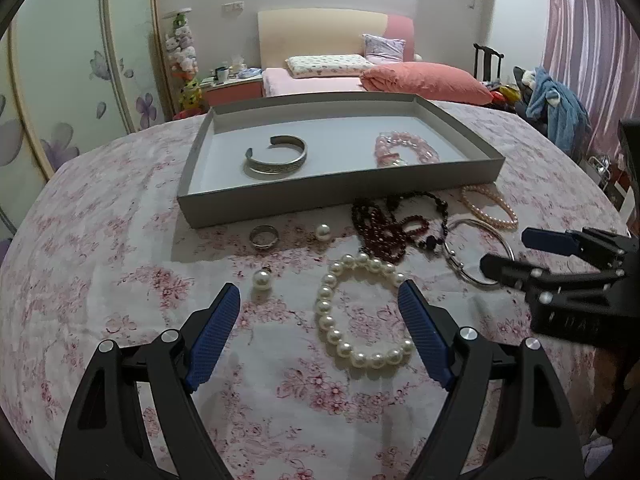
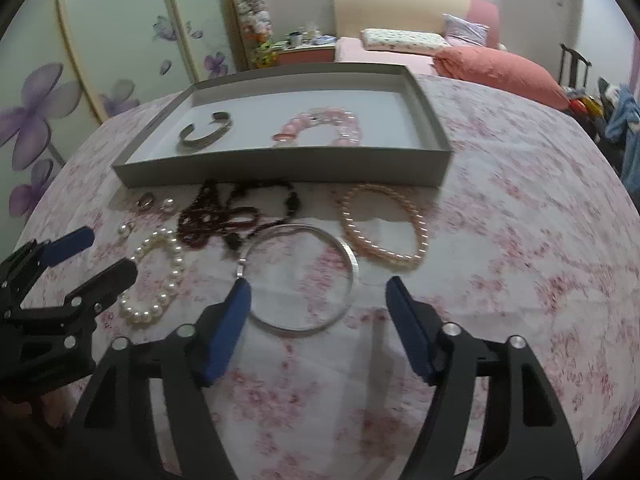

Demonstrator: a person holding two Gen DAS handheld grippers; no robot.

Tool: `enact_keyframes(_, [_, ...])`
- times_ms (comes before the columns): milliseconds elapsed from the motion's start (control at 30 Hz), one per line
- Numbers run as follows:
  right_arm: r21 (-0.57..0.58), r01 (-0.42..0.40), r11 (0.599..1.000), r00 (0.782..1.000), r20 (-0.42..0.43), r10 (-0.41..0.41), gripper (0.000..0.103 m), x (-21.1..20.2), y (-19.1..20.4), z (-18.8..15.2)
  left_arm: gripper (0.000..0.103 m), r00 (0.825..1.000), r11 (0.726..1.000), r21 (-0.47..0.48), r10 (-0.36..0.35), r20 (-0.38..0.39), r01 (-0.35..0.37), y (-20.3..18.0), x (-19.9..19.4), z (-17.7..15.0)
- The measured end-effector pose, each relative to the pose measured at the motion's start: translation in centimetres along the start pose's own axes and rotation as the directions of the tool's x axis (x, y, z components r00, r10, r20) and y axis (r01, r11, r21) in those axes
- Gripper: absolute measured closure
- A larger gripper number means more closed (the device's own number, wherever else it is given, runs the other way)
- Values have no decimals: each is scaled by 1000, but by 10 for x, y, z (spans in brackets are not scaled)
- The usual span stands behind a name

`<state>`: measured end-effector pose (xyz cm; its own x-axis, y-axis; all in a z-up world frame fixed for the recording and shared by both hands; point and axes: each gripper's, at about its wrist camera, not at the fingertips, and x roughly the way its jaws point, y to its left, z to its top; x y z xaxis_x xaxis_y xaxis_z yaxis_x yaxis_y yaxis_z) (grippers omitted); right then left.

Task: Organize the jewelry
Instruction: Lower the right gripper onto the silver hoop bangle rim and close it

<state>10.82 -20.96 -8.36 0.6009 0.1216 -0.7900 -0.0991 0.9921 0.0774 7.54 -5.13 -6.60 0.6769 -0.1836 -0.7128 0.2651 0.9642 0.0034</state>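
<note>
On a round worktop (image 1: 120,300) draped with pink floral cloth, a grey tray (image 1: 320,196) is set, with a silver cuff (image 1: 276,156) and a pink bead bracelet (image 1: 404,146) laid inside. Before it, a pearl bracelet (image 1: 360,312) is flanked by the wide-open, empty left gripper (image 1: 320,300); a silver bangle (image 2: 300,280) is framed by the equally open, empty right gripper (image 2: 316,292). A bed (image 1: 320,80) and flower-painted wardrobe doors (image 1: 60,80) are seen behind.

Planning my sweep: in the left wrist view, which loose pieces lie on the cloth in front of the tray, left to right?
Silver ring → pearl earring → loose pearl → white pearl bracelet → dark red bead tangle → thin silver bangle. The peach pearl bracelet overlaps the bangle's span, so its place is unclear.
</note>
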Motion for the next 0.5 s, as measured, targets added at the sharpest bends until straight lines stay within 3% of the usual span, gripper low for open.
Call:
enact_keyframes(200, [-68,46,997,998,-33,-48,24,19,19,11,22,999,998,-48,31,16,-30,18,-4,2])
enact_keyframes(300, [-72,39,997,999,-24,-41,33,18,19,11,22,999,997,-67,46,17,-45,26,-6,2])
enact_keyframes(500, [-60,48,997,998,-24,-50,34,6,5,-4,22,1000,999,-41,6,10,-6,18,-6,2])
